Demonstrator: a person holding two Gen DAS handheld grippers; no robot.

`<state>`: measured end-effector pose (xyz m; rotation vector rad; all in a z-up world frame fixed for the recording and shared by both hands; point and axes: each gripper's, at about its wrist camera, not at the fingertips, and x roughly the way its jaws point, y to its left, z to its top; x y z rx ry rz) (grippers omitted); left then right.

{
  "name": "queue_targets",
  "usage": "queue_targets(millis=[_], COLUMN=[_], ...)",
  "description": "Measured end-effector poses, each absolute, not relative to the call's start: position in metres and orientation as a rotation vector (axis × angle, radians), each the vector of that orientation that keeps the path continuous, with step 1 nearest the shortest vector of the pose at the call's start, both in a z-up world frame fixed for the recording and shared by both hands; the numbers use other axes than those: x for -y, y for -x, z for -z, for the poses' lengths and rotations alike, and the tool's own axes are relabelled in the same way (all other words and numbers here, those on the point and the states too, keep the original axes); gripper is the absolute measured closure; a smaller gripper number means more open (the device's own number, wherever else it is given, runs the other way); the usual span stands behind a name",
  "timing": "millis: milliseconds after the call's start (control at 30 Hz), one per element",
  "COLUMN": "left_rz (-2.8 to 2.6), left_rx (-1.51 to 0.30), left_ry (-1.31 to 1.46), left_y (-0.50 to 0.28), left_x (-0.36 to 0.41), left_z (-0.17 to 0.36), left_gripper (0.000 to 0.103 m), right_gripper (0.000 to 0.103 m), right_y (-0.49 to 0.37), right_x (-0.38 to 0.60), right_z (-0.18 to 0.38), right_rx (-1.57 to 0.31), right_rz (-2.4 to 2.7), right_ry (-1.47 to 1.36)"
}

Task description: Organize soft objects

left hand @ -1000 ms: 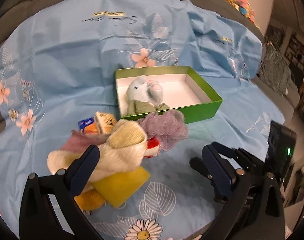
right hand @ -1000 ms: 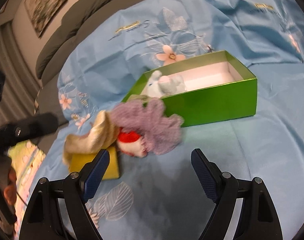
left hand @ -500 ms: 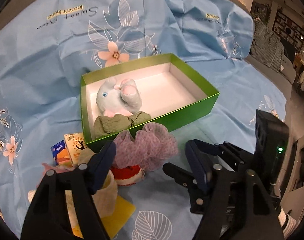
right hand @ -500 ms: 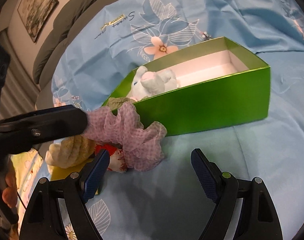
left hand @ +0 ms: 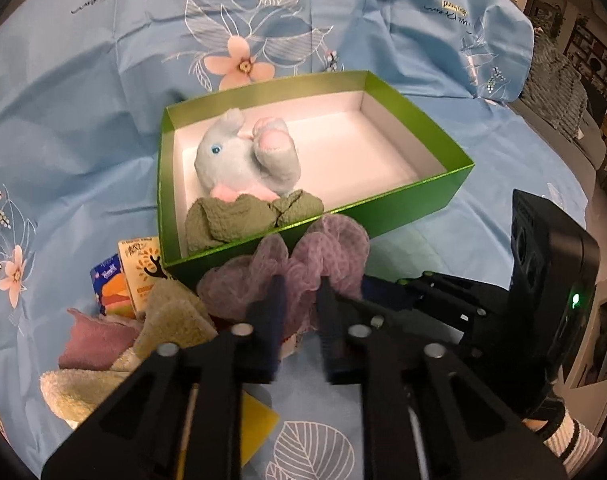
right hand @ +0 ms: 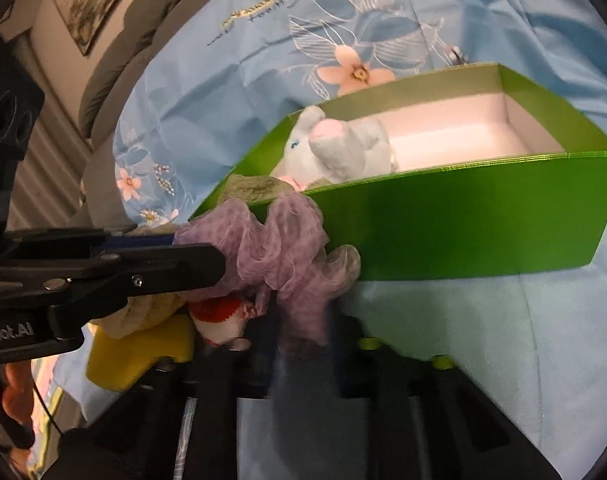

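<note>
Fingers (left hand: 273, 312) of both grippers pinch purple scrunchie (left hand: 303, 264) beside green box (left hand: 383, 216)

Green box (left hand: 403, 216): glossy card outside, matt white inside. Purple scrunchie (left hand: 303, 264): sheer crinkled gauze. Elephant toy (left hand: 243, 164): soft plush. Blue sheet (left hand: 83, 92): smooth satiny cloth. Cream towel (left hand: 171, 320): rough terry. Yellow sponge (right hand: 135, 356): matt foam.

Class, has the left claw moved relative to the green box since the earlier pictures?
Yes. The left claw has come closer to the green box and now pinches the purple scrunchie beside it.
</note>
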<state>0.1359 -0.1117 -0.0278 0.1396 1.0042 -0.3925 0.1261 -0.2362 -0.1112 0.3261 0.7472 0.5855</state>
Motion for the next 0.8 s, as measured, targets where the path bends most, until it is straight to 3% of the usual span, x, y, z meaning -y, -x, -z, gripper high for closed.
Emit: queue_targets(millis=[100,500,800], left_rz=[0.391,0.485,0.501], left_rx=[-0.999,-0.858,-0.810], left_ry=[-0.097,-0.071,-0.032], left_y=[-0.134,-0.105,-0.140], left_x=[0.108,0.114,0.137], left_z=[0.026,-0.038,-0.068], left_gripper=[0.094,0.094,0.092], right_gripper=[0.097,0.097,0.097], right_y=[-0.120,-0.078,-0.098], right_x=[0.243,0.276,0.292], right_z=[0.105,0.037,-0.011], right_rx=[-0.709,-0.491,-0.412], right_rz=[-0.582,-0.552,-0.445], right_ry=[-0.348,-0.395,-0.304])
